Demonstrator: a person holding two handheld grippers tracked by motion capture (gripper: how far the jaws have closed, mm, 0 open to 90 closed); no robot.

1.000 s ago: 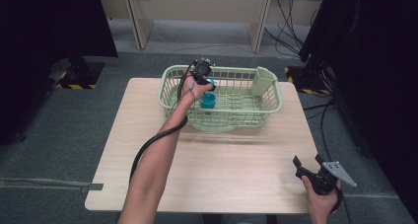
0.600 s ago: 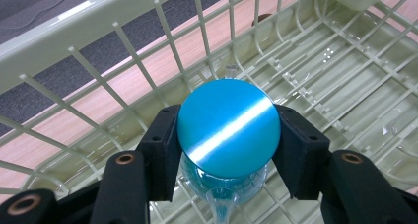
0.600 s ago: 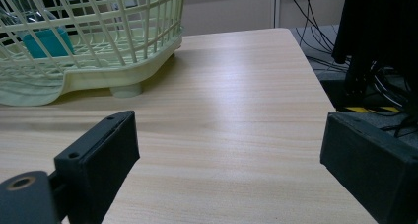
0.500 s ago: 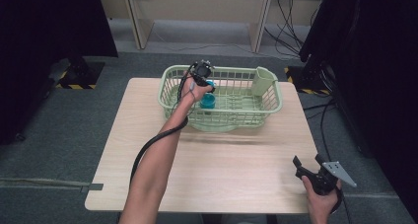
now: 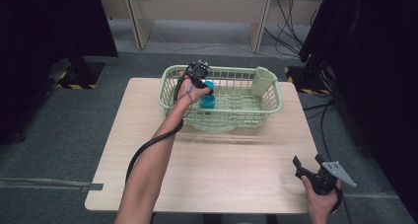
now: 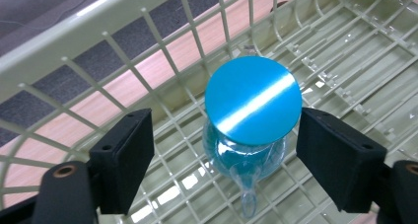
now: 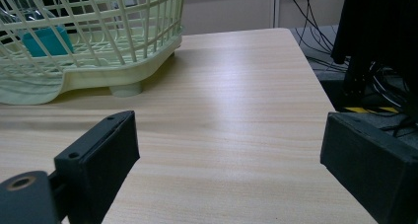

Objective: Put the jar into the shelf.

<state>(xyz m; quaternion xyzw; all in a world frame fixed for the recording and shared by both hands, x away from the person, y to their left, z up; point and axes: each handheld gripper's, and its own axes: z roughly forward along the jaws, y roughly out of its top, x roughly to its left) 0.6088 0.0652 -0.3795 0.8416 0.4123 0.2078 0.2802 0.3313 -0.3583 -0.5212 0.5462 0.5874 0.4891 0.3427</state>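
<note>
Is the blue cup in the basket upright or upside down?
Upside down. The left gripper view shows the blue cup with its flat closed base facing up, standing on the floor of the green basket.

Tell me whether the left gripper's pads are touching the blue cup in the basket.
Apart. The left gripper view shows green basket grid between each pad and the blue cup; the left gripper has just been opening.

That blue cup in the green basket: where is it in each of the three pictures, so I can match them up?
High view: the blue cup sits upside down in the left part of the green basket, just under the left gripper.
Left gripper view: centre, base up, between the open fingers, touching neither.
Right gripper view: top left, behind the basket's wall.
Shared landmark: the basket's green lattice wall.
</note>
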